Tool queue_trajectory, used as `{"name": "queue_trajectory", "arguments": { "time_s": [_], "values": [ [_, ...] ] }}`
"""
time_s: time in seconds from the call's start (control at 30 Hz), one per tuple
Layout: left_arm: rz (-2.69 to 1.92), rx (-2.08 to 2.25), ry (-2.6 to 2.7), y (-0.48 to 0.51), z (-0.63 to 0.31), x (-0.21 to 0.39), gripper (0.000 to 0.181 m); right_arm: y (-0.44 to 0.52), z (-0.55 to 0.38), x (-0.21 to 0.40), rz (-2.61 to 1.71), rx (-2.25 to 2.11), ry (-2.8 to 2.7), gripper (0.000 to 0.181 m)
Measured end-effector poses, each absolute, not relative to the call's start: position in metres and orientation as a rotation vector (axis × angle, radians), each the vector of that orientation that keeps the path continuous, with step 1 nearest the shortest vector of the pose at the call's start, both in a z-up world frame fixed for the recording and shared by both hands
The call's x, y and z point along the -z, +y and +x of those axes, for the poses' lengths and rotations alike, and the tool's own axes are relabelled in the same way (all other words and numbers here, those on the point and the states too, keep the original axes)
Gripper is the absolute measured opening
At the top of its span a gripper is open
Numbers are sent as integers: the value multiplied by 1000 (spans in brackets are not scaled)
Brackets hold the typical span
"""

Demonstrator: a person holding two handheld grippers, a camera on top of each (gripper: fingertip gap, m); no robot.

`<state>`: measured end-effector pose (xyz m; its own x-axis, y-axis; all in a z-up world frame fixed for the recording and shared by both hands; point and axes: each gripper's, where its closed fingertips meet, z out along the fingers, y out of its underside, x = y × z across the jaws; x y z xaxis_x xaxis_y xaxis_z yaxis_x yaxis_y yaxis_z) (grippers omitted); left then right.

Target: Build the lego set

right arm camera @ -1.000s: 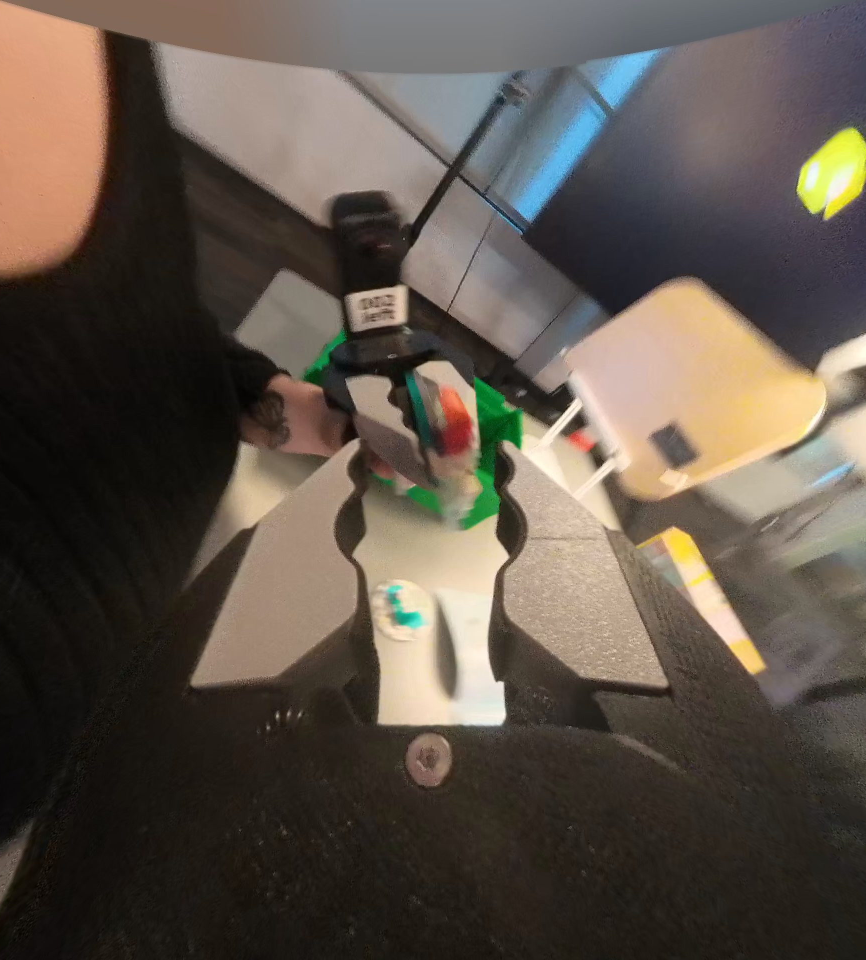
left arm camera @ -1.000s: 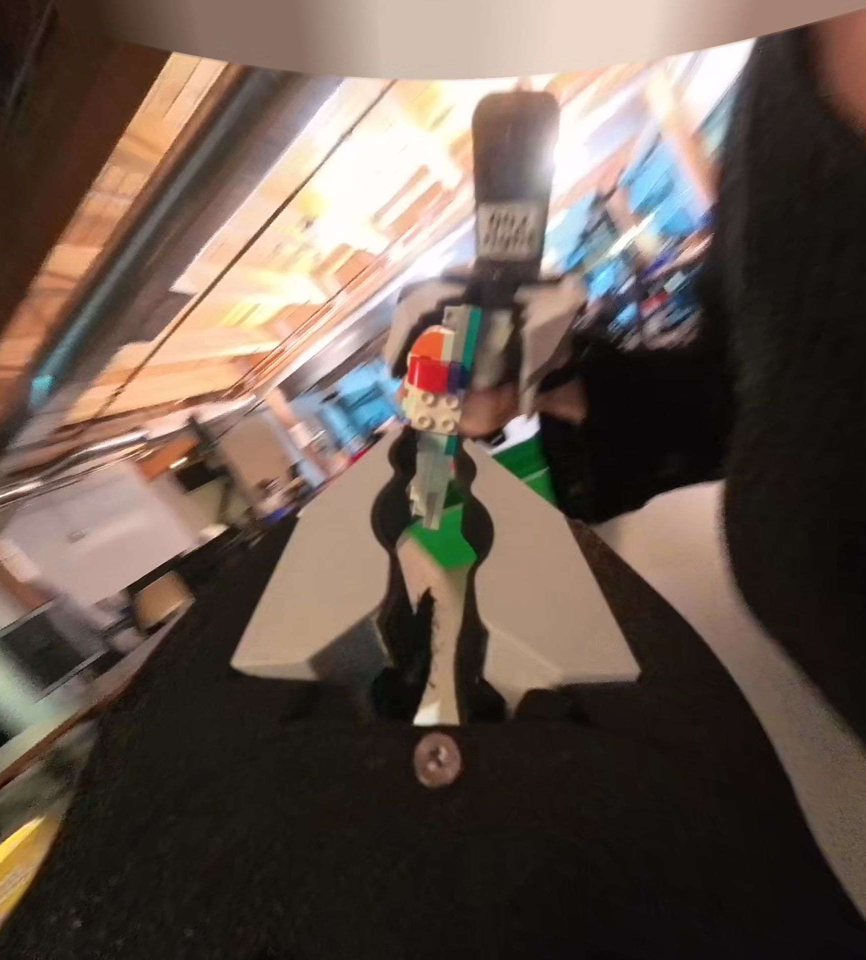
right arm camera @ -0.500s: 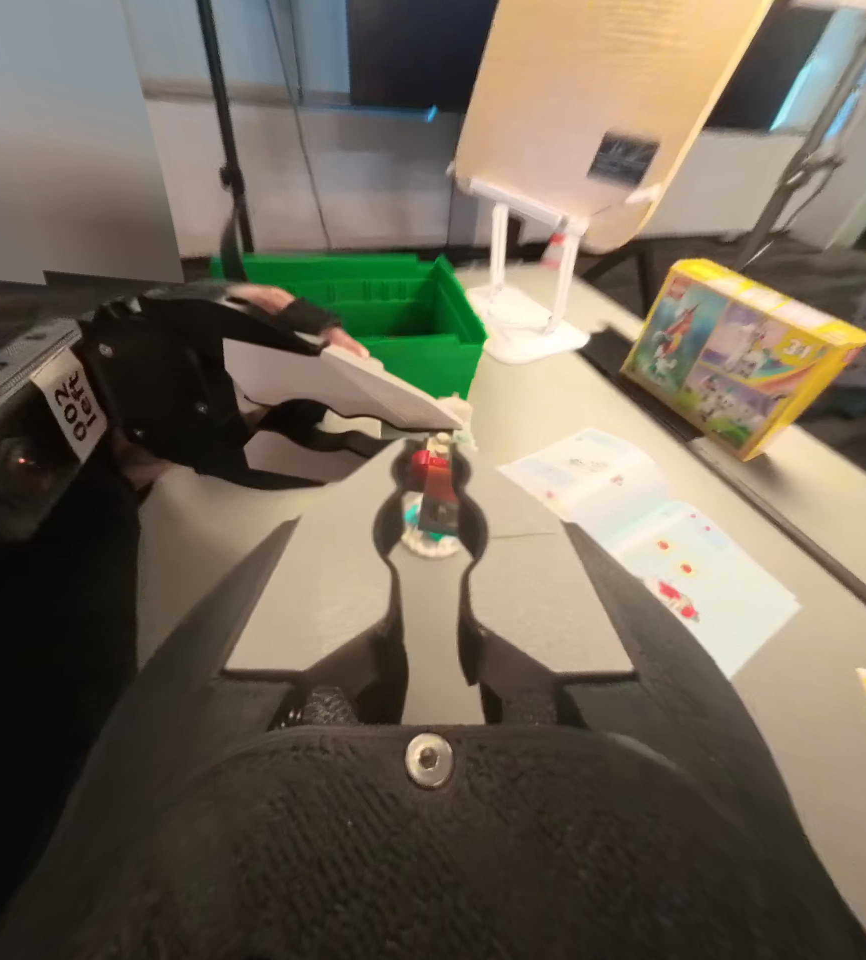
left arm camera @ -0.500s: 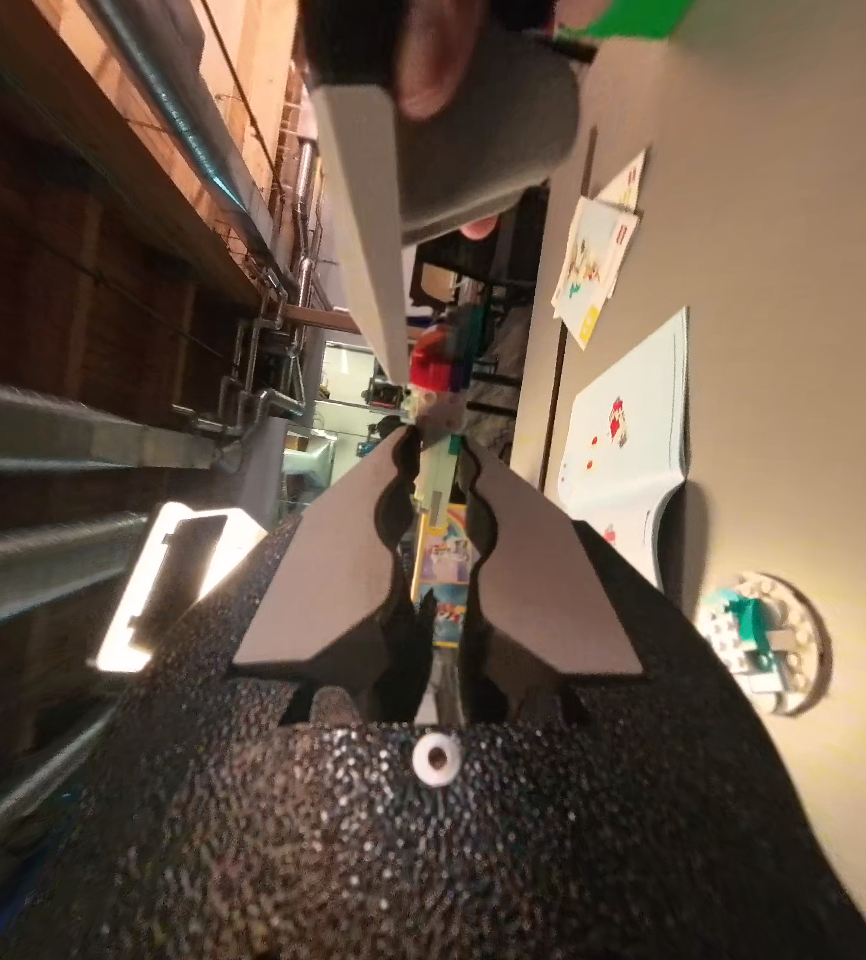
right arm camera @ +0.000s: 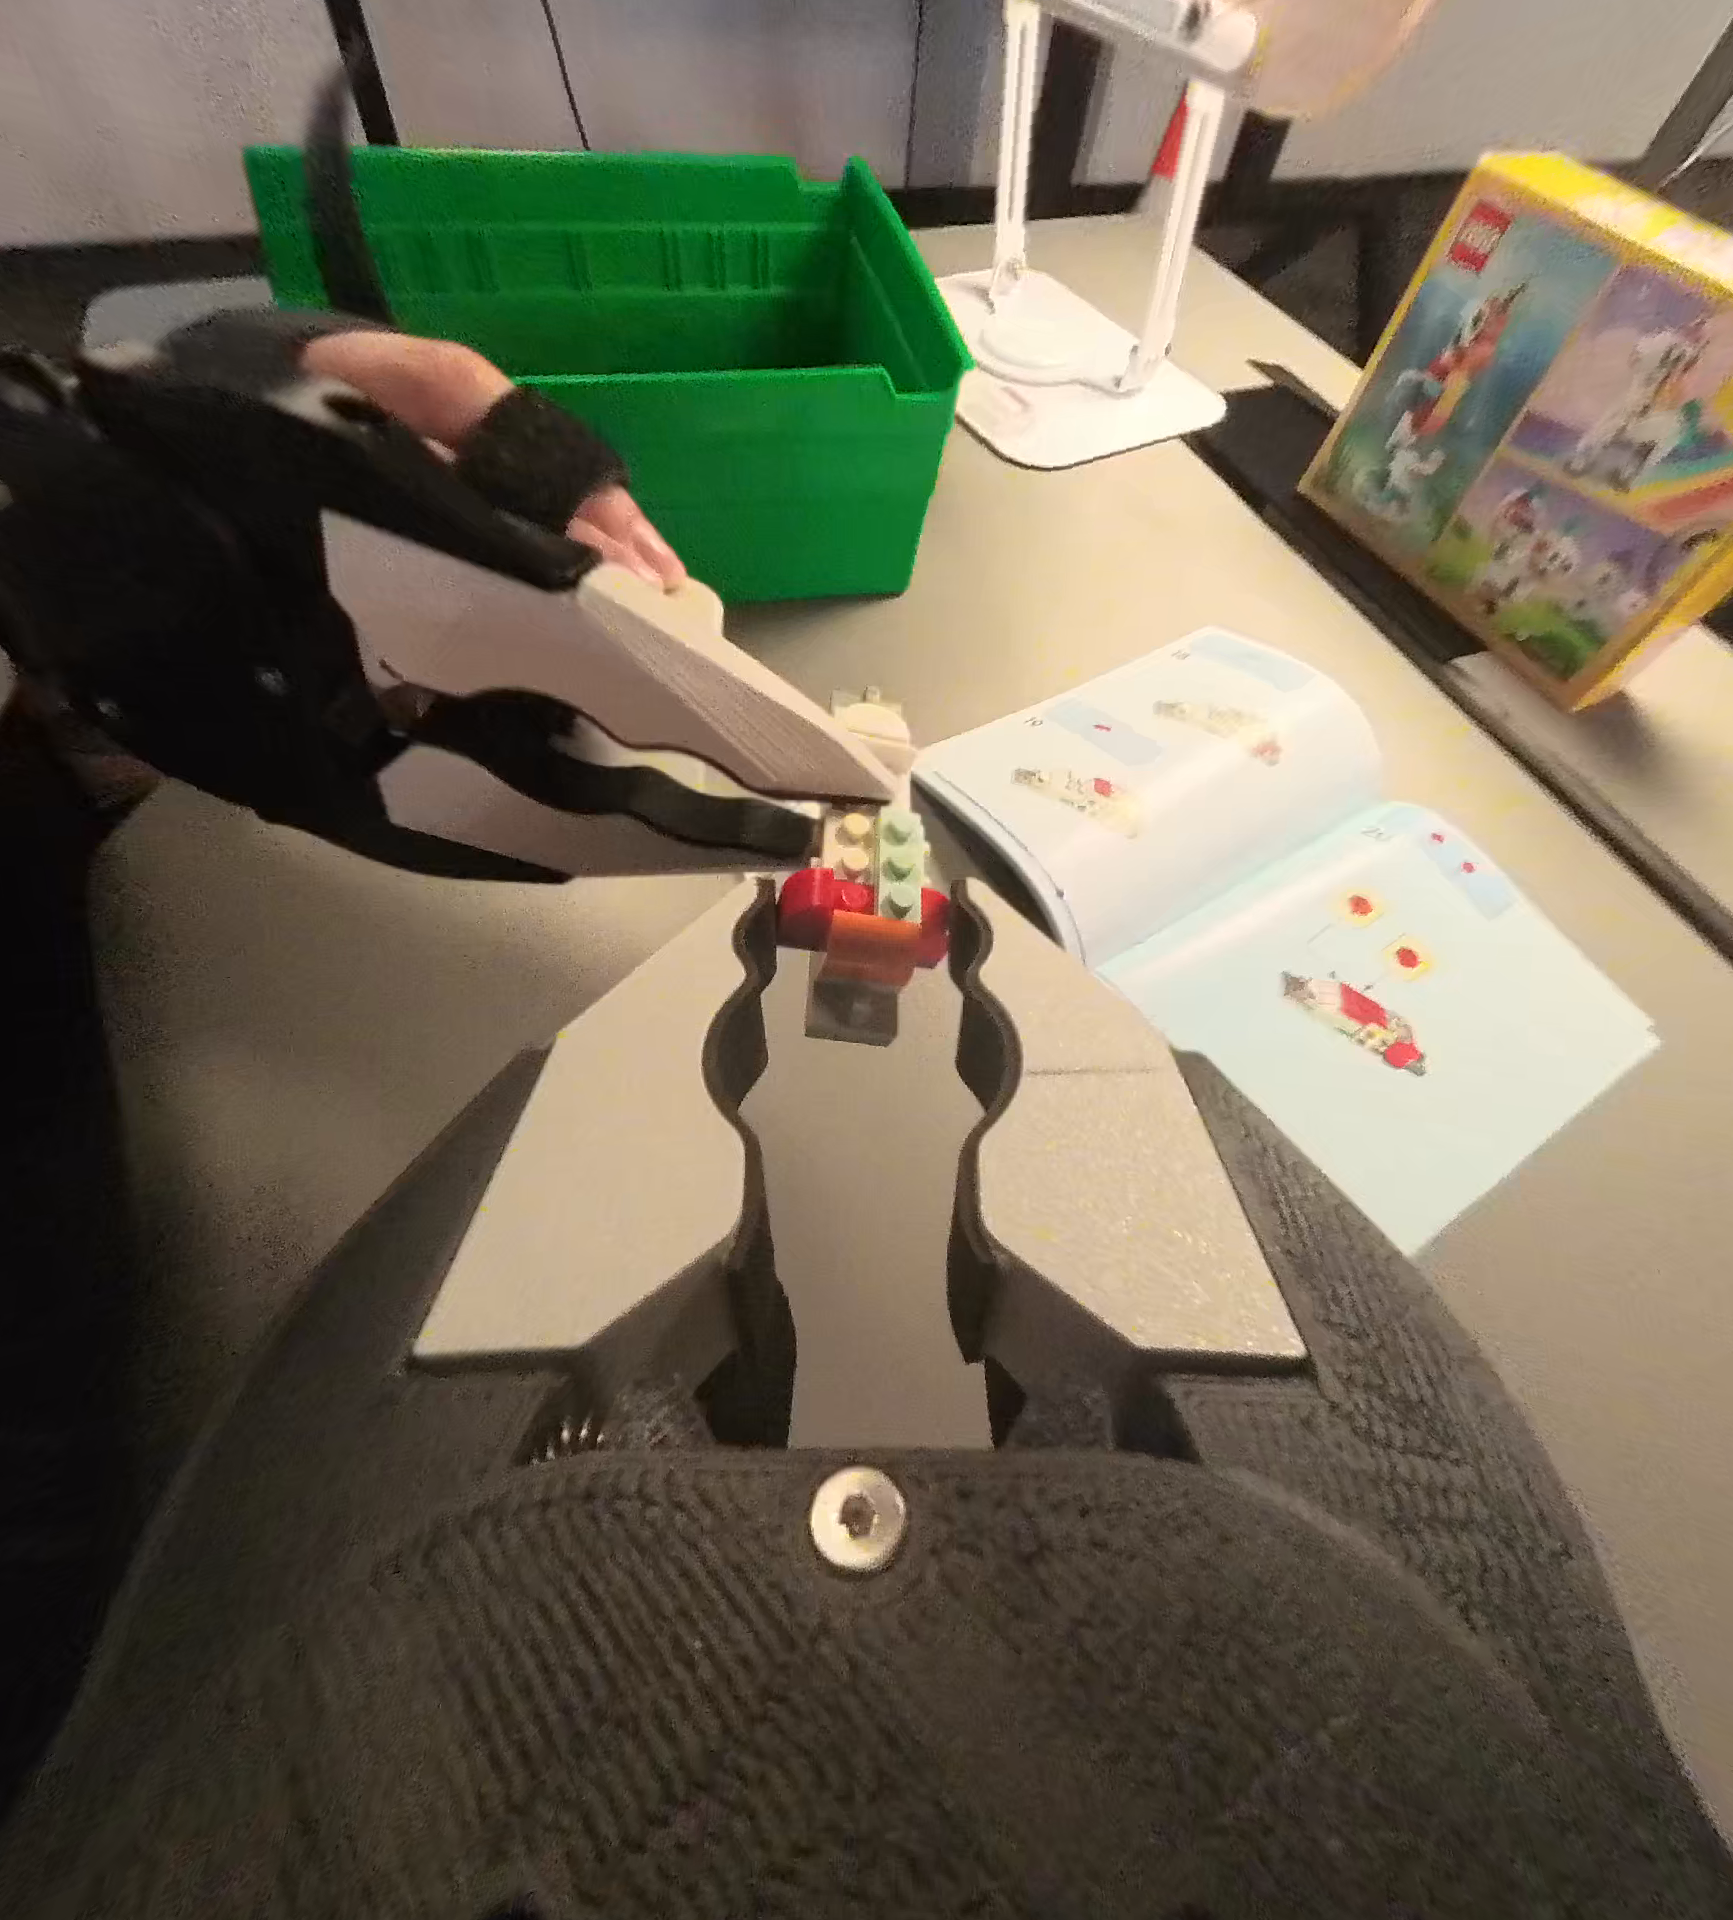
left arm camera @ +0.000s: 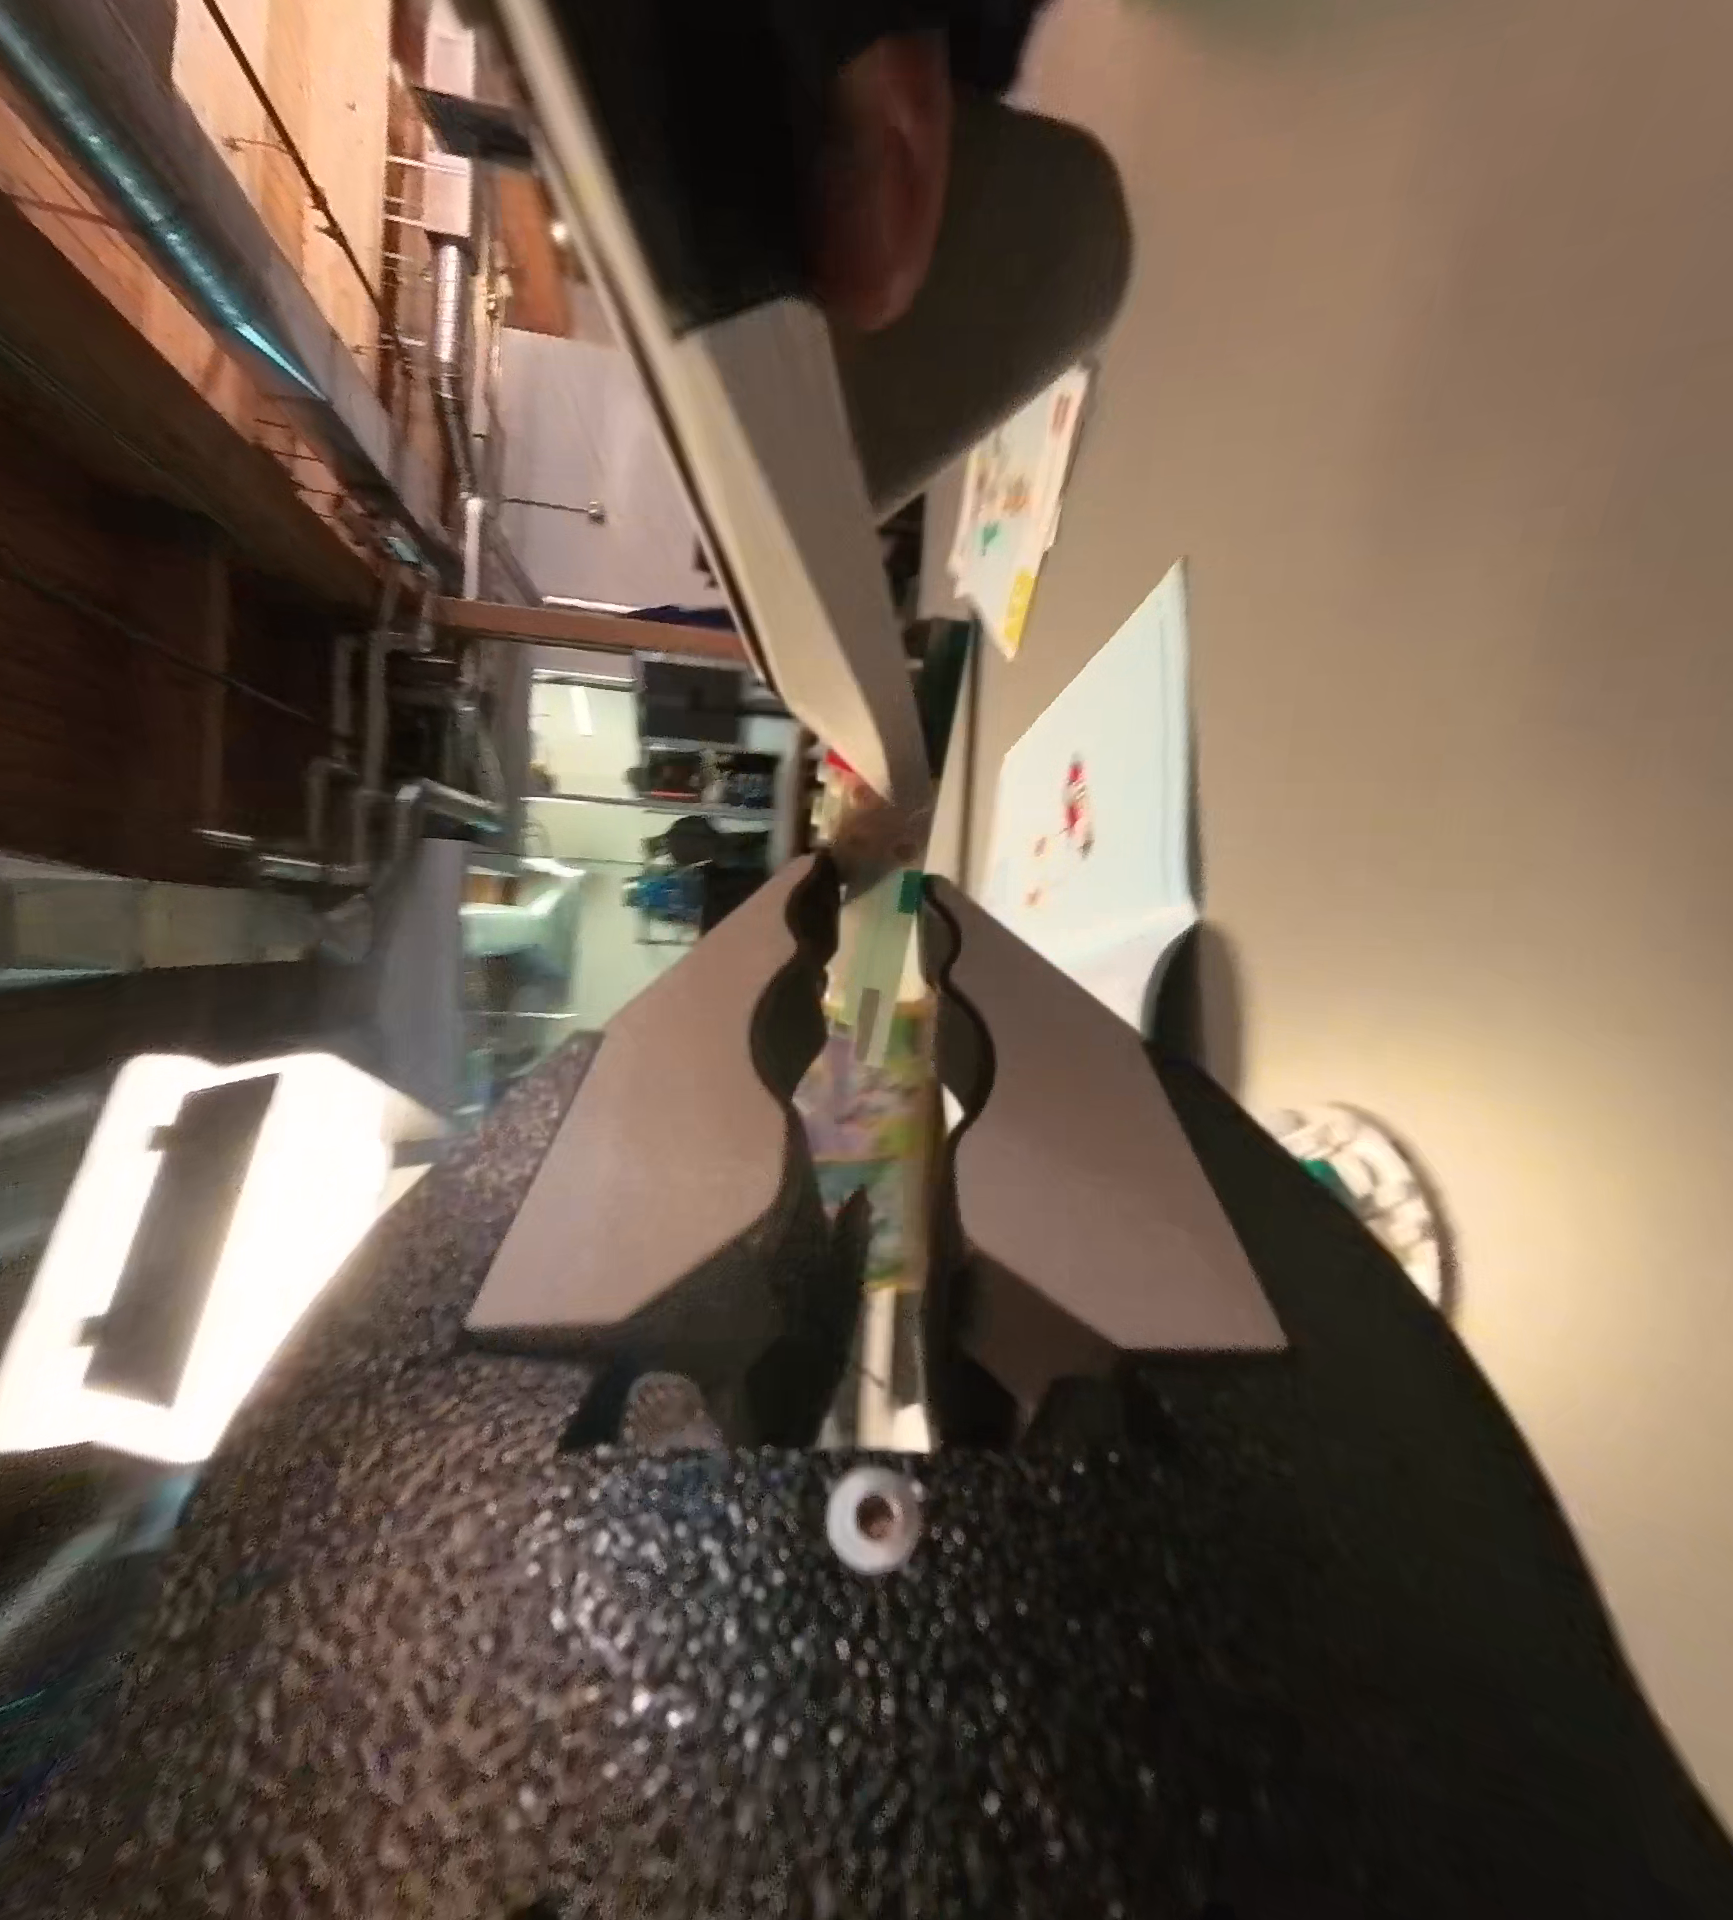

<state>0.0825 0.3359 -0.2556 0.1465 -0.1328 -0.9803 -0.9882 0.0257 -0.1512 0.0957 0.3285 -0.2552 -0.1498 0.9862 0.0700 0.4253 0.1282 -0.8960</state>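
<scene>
A small lego model [right arm camera: 867, 920] of red, orange, pale green and tan bricks hangs above the grey table [right arm camera: 322, 987]. My left gripper [right arm camera: 846, 816] comes in from the left and is shut on its far end. My right gripper [right arm camera: 860, 904] has its fingertips against the red bricks on both sides. In the left wrist view, my left gripper [left arm camera: 877, 894] pinches the model's pale green and white end [left arm camera: 883, 935]. One of the right gripper's fingers [left arm camera: 810, 540] slants down to it from above. The model's middle is blurred there.
A green bin [right arm camera: 737, 416] stands at the back. An open instruction booklet [right arm camera: 1257, 883] lies just right of the model. A yellow lego box [right arm camera: 1568, 416] and a white stand [right arm camera: 1080, 364] are at the back right. A round white plate with teal bricks [left arm camera: 1361, 1174] lies on the table.
Both grippers swung down from a raised pose to over the table. The right gripper's jaws stand a little wider than half a second ago, now around the model's red bricks.
</scene>
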Motion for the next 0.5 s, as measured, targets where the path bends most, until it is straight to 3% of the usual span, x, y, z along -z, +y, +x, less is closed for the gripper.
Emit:
{"name": "queue_trajectory", "arguments": {
  "time_s": [0.03,0.17,0.43,0.5],
  "values": [
    [-1391,-894,1179,336,85,261,13,335,97,261,-1407,-991,-1670,32],
    [-1527,-527,932,339,77,266,48,381,111,311,-1507,-786,-1712,31],
    [-1528,-22,610,334,72,238,57,379,120,357,-1400,-742,-1927,32],
    [-1533,0,593,335,70,241,57,379,122,364,-1407,-716,-1959,40]
  ]
}}
